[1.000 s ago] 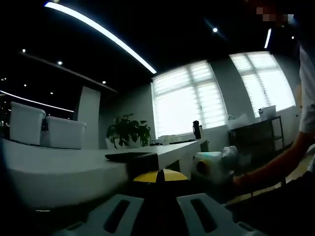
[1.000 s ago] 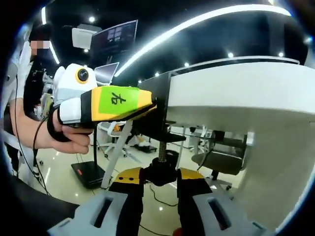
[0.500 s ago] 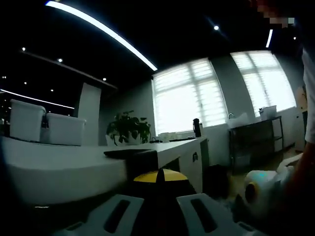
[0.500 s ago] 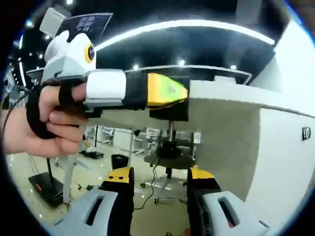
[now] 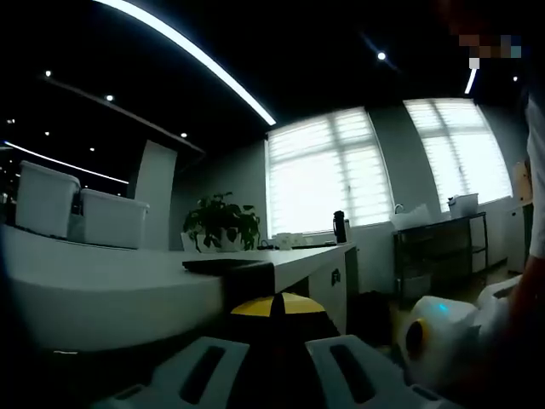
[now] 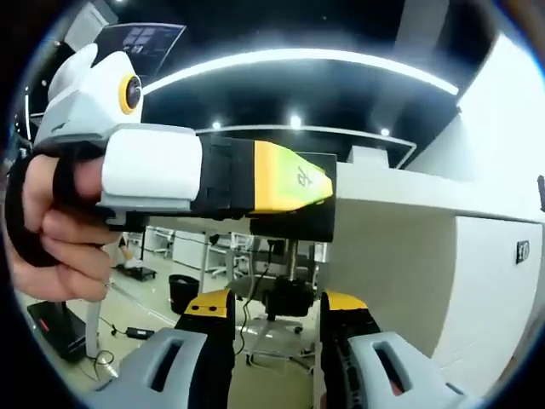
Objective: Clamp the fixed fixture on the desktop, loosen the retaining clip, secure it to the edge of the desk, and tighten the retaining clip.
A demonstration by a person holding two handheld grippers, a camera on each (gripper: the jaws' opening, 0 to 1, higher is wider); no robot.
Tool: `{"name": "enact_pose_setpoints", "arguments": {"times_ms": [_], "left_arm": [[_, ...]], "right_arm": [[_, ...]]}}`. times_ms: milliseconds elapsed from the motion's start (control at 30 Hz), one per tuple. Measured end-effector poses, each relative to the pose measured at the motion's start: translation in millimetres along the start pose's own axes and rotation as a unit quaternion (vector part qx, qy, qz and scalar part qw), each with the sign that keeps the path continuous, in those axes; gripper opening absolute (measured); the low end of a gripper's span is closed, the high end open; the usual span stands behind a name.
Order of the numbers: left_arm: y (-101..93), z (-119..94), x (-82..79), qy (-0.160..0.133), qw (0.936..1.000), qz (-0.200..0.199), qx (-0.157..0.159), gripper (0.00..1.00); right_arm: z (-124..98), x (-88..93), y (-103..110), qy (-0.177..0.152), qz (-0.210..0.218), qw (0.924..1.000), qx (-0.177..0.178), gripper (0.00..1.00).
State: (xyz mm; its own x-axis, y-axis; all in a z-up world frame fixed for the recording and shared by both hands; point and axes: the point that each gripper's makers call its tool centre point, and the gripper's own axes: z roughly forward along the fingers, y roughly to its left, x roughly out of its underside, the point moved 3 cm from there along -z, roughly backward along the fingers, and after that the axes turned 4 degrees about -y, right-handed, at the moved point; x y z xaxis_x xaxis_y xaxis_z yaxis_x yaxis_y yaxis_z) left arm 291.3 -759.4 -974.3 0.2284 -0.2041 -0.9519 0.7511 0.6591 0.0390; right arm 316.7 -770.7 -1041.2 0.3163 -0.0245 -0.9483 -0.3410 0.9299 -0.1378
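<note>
The black clamp fixture [image 6: 296,223] sits on the edge of the white desk [image 6: 400,247]. Its threaded screw [image 6: 291,253] hangs down to a black knob [image 6: 289,298]. My left gripper [image 6: 328,181], held by a hand [image 6: 60,221], comes in from the left, its yellow-tipped jaws shut on the fixture's upper body. My right gripper [image 6: 277,305] is open below the desk, its jaws on either side of the knob. In the left gripper view, my left gripper [image 5: 277,304] is shut, with the fixture's black top plate [image 5: 223,267] lying on the desk [image 5: 102,290].
Two white bins [image 5: 47,200] and a potted plant [image 5: 223,226] stand on the desk, with a dark bottle [image 5: 340,226] at its far end. A metal rack [image 5: 443,247] stands by the windows. The right gripper's white body [image 5: 443,336] is low right.
The right gripper's jaws, closed around the knob a second ago, have spread apart, and it has dropped lower below the desk. The left gripper keeps its hold on the fixture.
</note>
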Motion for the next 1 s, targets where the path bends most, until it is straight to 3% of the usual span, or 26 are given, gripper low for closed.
{"name": "enact_pose_setpoints", "arguments": {"times_ms": [167, 233, 467, 600, 667, 700, 833, 900, 1000], "left_arm": [[-0.1, 0, -0.3, -0.001, 1.0000, -0.002, 0.002, 0.02], [-0.2, 0, -0.4, -0.002, 1.0000, -0.002, 0.002, 0.02], [-0.2, -1, -0.2, -0.001, 1.0000, 0.001, 0.002, 0.02], [0.6, -1, 0.2, -0.001, 1.0000, 0.001, 0.002, 0.02], [0.6, -2, 0.8, 0.000, 1.0000, 0.002, 0.001, 0.02], [0.6, -2, 0.9, 0.000, 1.0000, 0.002, 0.001, 0.02], [0.0, -1, 2.1, 0.000, 1.0000, 0.002, 0.004, 0.02], [-0.4, -1, 2.7, 0.000, 1.0000, 0.001, 0.005, 0.02], [-0.6, -2, 3.4, 0.000, 1.0000, 0.002, 0.005, 0.02]], "right_arm": [[6, 2.4, -6, 0.012, 0.000, 0.9998, 0.014, 0.24], [10, 4.7, -8, 0.018, 0.020, 0.9996, 0.008, 0.23], [10, 4.0, -9, 0.011, 0.026, 0.9992, -0.027, 0.23], [15, 2.7, -10, 0.006, 0.009, 0.9936, -0.112, 0.23], [21, 5.9, -12, 0.006, -0.001, 0.9841, -0.178, 0.23], [21, 6.1, -12, 0.006, -0.002, 0.9825, -0.186, 0.23], [22, 3.8, -10, 0.025, 0.026, 0.9580, -0.284, 0.23], [25, 2.8, -11, 0.027, 0.006, 0.9513, -0.307, 0.23], [24, 2.5, -9, 0.026, 0.011, 0.9454, -0.325, 0.23]]}}
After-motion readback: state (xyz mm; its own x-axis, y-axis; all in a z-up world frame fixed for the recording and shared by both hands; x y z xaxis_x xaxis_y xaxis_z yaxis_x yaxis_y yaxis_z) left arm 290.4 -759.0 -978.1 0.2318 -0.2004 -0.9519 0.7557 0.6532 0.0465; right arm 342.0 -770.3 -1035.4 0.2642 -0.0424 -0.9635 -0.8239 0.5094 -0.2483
